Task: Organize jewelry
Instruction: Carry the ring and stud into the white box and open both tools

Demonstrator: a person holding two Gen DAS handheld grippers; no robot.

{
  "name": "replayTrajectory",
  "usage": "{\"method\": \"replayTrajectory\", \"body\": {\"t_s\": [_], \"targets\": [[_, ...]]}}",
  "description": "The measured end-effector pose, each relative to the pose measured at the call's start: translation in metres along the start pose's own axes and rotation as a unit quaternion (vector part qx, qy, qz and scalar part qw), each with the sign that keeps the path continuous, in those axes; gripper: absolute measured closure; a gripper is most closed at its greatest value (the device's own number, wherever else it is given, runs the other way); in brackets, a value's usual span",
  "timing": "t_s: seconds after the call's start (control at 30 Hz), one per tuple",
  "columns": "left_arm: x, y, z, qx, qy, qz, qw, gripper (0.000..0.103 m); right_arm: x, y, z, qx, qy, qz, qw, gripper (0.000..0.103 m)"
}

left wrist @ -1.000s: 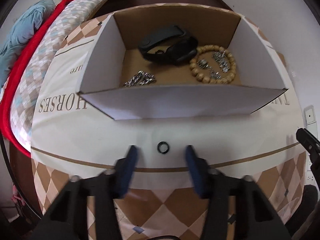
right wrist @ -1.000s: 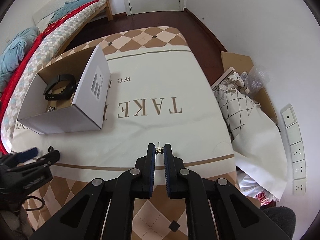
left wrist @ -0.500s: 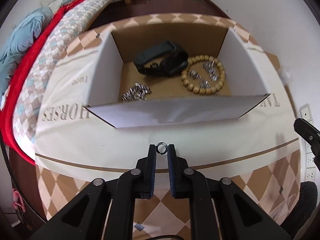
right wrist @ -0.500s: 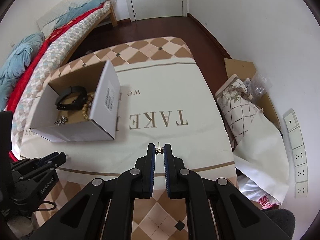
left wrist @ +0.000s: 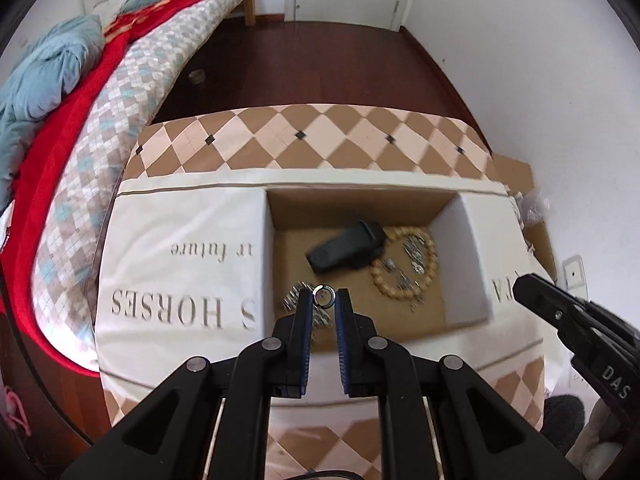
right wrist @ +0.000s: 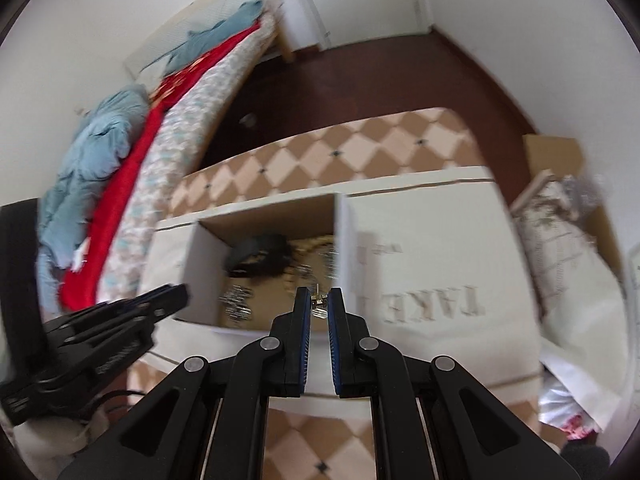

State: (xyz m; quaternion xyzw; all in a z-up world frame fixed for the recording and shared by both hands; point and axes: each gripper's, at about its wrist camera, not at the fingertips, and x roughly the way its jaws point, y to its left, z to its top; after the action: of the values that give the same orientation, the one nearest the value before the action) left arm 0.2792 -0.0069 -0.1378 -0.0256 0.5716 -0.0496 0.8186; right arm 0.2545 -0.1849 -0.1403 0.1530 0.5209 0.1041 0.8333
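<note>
- Two pieces are not yet in the box (left wrist: pixel 460 264): a dark ring (left wrist: pixel 324 295) and a small metal piece, perhaps an earring (right wrist: pixel 318 300).
- The left tool (left wrist: pixel 322 304) pinches the ring at its tips, held above the box's near left part, over a silver chain (left wrist: pixel 298 298) lying on the floor of the box.
- The right tool (right wrist: pixel 319 303) is pressed together on the earring, hanging over the box's near right side; motion blur hides finer detail.
- Already in the box: a black band (left wrist: pixel 348 248), a bead bracelet (left wrist: pixel 406 264) with small silver bits inside its loop, and the chain.
- No loose jewelry shows on the worktop (left wrist: pixel 180 280) in either view.
- By my reading the sorting is nearly done; what remains is letting both pieces go into the box.
</note>
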Motion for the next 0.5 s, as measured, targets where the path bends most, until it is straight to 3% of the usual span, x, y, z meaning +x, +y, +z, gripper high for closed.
{"method": "replayTrajectory", "body": {"t_s": [0.33,0.37,0.43,0.5], "targets": [[0.032,0.026,0.034,-0.033,0.067,-0.026,0.9969,0.091,0.066,0.008,0.031,0.035,0.107,0.054,0.992,0.091],[0.031,0.027,0.035,-0.036,0.067,-0.026,0.9968,0.090,0.070,0.006,0.031,0.045,0.116,0.058,0.990,0.088],[0.028,0.030,0.038,-0.038,0.065,-0.017,0.9970,0.086,0.073,0.003,0.031,0.058,0.122,0.063,0.989,0.071],[0.021,0.032,0.040,-0.039,0.052,-0.013,0.9978,0.073,0.070,-0.001,0.031,0.067,0.118,0.067,0.989,0.063]]}}
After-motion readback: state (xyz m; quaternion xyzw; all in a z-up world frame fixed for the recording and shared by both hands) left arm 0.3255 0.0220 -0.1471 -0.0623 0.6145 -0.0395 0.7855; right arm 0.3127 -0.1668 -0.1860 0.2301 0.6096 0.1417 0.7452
